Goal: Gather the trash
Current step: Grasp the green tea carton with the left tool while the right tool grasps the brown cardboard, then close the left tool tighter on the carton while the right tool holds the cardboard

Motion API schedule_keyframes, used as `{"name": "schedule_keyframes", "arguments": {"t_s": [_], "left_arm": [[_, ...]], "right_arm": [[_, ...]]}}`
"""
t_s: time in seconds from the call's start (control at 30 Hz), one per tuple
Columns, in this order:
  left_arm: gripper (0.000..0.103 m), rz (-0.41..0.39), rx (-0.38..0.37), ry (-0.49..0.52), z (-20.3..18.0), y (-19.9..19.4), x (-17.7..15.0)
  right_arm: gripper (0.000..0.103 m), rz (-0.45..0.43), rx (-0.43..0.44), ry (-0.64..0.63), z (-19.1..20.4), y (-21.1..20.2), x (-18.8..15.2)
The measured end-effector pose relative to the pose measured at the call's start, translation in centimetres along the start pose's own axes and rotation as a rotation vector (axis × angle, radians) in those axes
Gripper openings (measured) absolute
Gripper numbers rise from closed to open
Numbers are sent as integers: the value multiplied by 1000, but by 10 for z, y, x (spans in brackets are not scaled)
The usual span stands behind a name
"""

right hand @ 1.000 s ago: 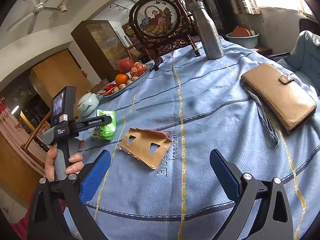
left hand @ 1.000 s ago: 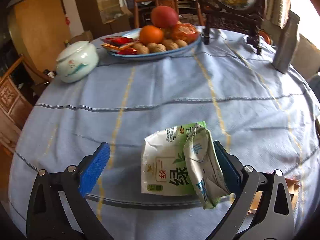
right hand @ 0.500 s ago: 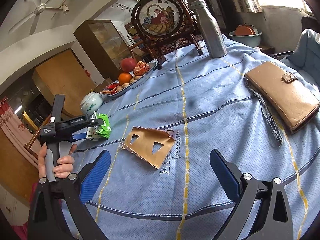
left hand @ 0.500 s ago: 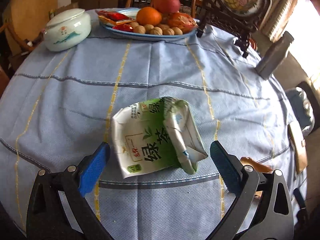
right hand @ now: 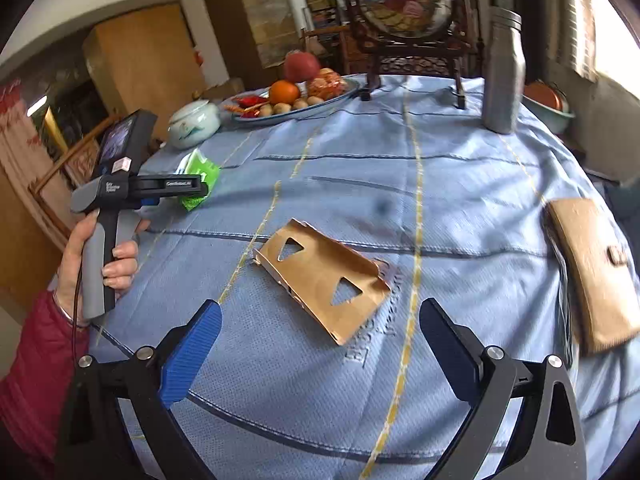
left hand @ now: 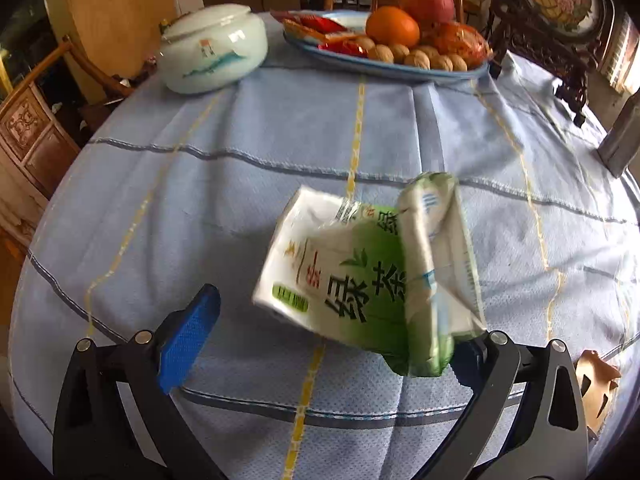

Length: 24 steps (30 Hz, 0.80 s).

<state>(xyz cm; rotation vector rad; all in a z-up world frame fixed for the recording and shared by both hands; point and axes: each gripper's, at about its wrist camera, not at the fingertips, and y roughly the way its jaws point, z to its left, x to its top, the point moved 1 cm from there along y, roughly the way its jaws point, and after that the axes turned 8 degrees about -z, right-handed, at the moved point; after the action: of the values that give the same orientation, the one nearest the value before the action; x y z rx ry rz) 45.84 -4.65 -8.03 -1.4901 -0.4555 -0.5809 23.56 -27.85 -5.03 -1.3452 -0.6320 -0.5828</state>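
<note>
A crumpled green and white tea carton (left hand: 368,276) lies on the blue tablecloth (left hand: 280,160), between the fingers of my left gripper (left hand: 324,332) and against the right one. The left gripper is open around it. The carton also shows in the right wrist view (right hand: 198,178), in front of the hand-held left gripper (right hand: 120,192). A torn brown cardboard piece (right hand: 324,280) with triangular holes lies just ahead of my right gripper (right hand: 320,344), which is open and empty above the cloth. A corner of the cardboard shows in the left wrist view (left hand: 596,380).
A fruit plate (left hand: 384,60) with an orange, nuts and wrappers and a white lidded bowl (left hand: 212,56) stand at the far side. A metal bottle (right hand: 502,76), a framed screen (right hand: 404,4) and a tan wallet (right hand: 596,272) are on the right. Wooden chairs ring the table.
My left gripper has turned and closed in on the carton, which now lies against its right finger. My right gripper has swung toward the cardboard, now centred ahead of it.
</note>
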Motion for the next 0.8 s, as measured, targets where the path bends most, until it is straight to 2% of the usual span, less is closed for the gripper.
{"name": "schedule_keyframes", "arguments": {"t_s": [0.13,0.3,0.43,0.57,0.7,0.73,0.8], "left_arm": [[98,3,-4,-12,2,3,-2],[98,-7,8,-20,3,0,-3],[98,-9,14,-26,-1,5,-1],[98,-8,15,-27,-2,6,-1],[98,-5,13,-28,-2,7,1],[98,-6,13,-27,-1,7,1],[98,-6,12,-26,-1,7,1]], "right_arm": [[97,69,-30,-141,10,30,11],[97,95,-19,-220,20,49,14],[97,125,-23,-222,24,67,16],[89,184,-74,-113,17,93,19],[85,153,-129,51,5,114,39],[80,140,-116,105,0,118,46],[78,116,-83,200,-11,119,54]]}}
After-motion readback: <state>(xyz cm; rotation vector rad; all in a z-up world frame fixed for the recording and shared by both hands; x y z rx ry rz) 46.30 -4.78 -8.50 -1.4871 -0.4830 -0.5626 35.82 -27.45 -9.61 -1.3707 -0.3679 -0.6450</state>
